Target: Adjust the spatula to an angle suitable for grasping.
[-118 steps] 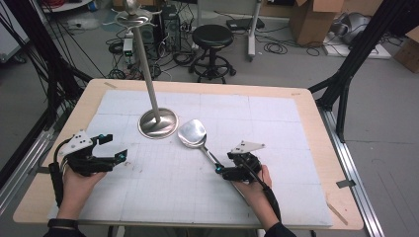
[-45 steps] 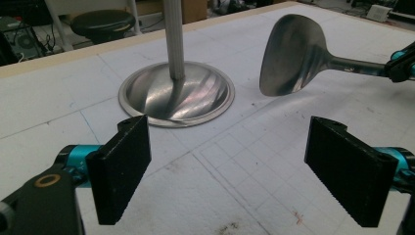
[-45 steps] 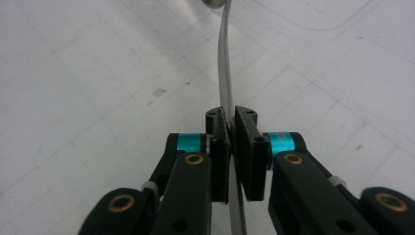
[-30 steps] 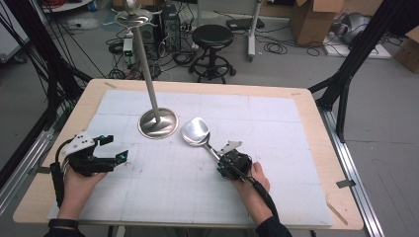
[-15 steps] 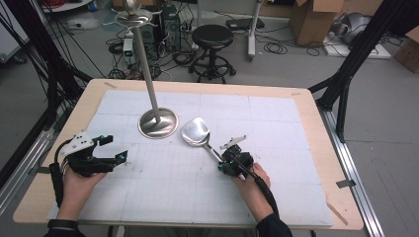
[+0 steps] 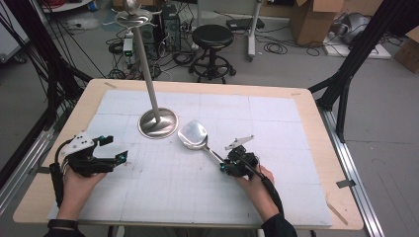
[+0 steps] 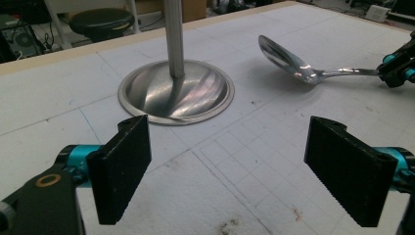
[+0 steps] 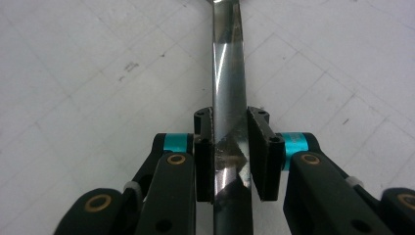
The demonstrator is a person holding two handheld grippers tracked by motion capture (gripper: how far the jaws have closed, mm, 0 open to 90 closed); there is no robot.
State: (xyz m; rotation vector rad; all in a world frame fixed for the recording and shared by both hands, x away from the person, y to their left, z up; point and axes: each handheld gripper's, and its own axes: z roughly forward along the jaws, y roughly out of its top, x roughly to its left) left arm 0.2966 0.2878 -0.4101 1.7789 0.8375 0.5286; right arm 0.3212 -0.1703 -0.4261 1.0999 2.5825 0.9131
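White mat (image 6: 163, 192) – one spoon (image 6: 193, 134) clamped by right gripper (image 6: 231, 165), left gripper (image 6: 114, 149) agape

There is one metal spoon (image 6: 193, 135), one metal stand (image 6: 157, 122) with a round base and a tall pole, and one white mat (image 6: 173, 187) on one wooden table (image 6: 316, 128). Two grippers are at work, the left gripper (image 6: 114, 149) and the right gripper (image 6: 228, 165). One black stool (image 6: 212, 37) stands behind.
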